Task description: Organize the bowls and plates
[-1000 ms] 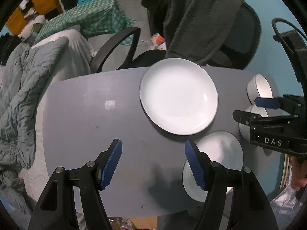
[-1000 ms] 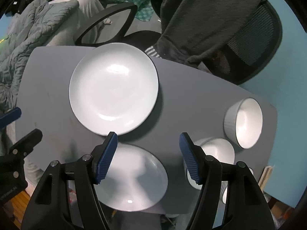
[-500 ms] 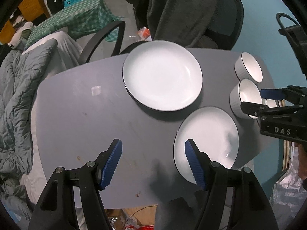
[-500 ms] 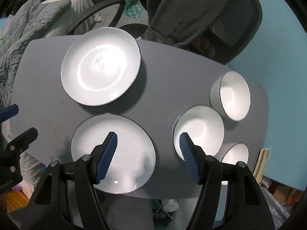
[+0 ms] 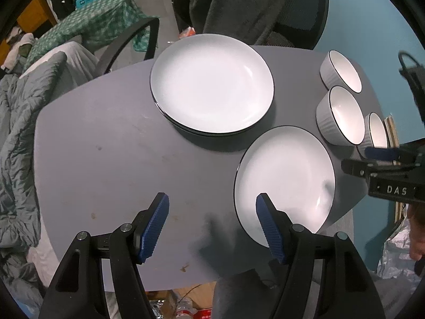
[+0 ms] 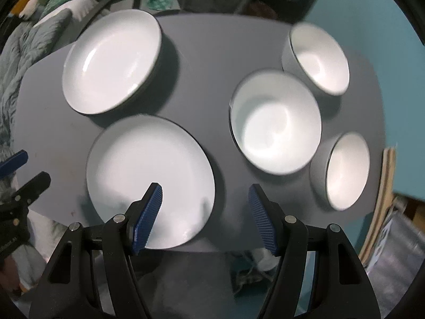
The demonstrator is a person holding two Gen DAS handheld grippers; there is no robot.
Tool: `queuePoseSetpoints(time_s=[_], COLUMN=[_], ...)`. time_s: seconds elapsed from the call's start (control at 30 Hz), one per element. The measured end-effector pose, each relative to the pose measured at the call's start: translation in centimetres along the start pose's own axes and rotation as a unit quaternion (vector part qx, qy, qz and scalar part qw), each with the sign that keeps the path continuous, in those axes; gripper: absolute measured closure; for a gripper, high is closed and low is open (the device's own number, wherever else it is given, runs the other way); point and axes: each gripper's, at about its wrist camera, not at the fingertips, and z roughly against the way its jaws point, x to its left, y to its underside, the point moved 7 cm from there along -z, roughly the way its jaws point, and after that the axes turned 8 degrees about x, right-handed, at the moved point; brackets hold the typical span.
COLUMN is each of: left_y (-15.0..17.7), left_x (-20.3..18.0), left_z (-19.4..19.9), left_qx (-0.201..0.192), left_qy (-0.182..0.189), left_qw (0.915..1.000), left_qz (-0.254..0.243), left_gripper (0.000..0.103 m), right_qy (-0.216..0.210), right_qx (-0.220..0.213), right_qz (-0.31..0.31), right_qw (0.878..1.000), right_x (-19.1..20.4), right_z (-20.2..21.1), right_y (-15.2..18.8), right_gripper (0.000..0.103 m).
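Left gripper: jaws stand wide apart and empty, pointing steeply down over the near edge of the desk, with bare desktop between the blue pads. Right gripper: jaws likewise wide apart and empty, pointing straight down over the near edge; its left pad overlaps the near plate in the picture, but no contact is visible. In the left view the right gripper appears at the desk's right edge, above the bowls. Near plate: single, lying flat at the near right part of the desk, its rim close to the near edge. Plate stack: at least two plates at the far edge, well clear of both grippers and just beside the near plate without touching it. Bowls: three in a row along the right edge, namely the far bowl, the middle bowl and the near bowl, each upright and standing close to its neighbour; whether their walls touch cannot be told. Step in hand, as judged: approach, with nothing yet grasped; the loose plate and the unstacked bowls remain to be gathered. Next move, as judged: one gripper must descend so that one pad slips under a rim, either of the near plate or of a bowl wall, before closing; a thin plate rim lying flat on the desk is likely to need a tilted entry from the near edge.
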Motion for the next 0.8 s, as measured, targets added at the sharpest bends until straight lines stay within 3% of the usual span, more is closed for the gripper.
queuePoseSetpoints(time_s=[0.23, 0.47, 0.8], left_y=[0.2, 0.1, -0.3], left_x=[-0.6, -1.4, -2.4], left_z=[-2.5, -4.5, -7.3], left_qx=[0.011, 0.019, 0.033], left_qy=[0.003, 0.011, 0.028], left_qw=[0.9998, 0.9994, 0.9990], left_qz=[-0.015, -0.027, -0.011], left_gripper=[0.034, 0.034, 0.034], right_qy=[-0.038, -0.047, -0.113], right_qx=[0.001, -0.007, -0.008], right_qz=[-0.034, -0.046, -0.055], right_qw=[0.999, 0.998, 0.992], right_x=[-1.5, -2.2, -1.3], right_z=[-3.0, -5.2, -6.8], right_y=[1.3, 1.7, 1.2], right_gripper=[0.037, 0.037, 0.037])
